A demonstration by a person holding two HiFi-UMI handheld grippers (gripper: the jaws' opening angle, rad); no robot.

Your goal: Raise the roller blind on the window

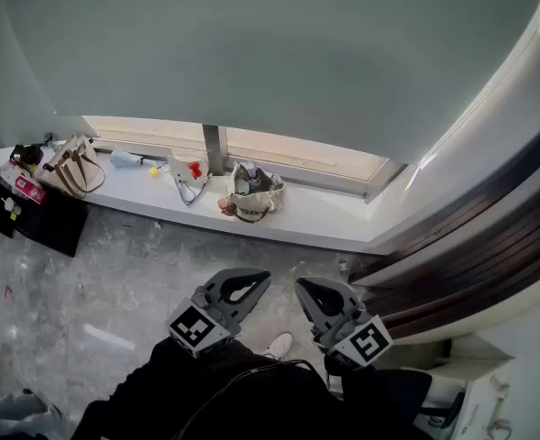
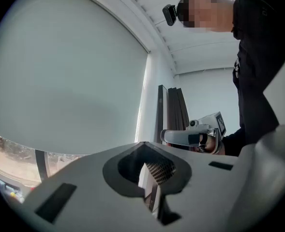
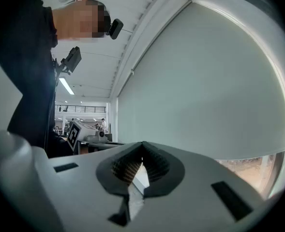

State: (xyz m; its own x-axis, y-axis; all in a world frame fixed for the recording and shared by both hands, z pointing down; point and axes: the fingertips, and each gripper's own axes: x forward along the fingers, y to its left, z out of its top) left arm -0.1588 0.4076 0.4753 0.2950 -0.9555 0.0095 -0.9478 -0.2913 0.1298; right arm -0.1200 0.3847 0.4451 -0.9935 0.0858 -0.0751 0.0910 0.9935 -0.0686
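A pale grey roller blind point(image 1: 279, 53) covers most of the window, its lower edge hanging a little above the white sill point(image 1: 325, 223), so a low strip of glass shows. The blind point(image 2: 65, 76) fills the left gripper view and, as a blind point(image 3: 205, 86), most of the right gripper view. Both grippers are held low in front of the person, well short of the blind. My left gripper point(image 1: 251, 284) is shut with nothing in it. My right gripper point(image 1: 311, 290) is shut and empty too. No pull cord or chain shows in any view.
On the sill stand a tan handbag point(image 1: 72, 166), a patterned tote bag point(image 1: 251, 193) and small items. Dark curtains point(image 1: 490, 246) hang at the right. A black cabinet point(image 1: 40, 214) stands at the left. The floor is grey marble point(image 1: 114, 291).
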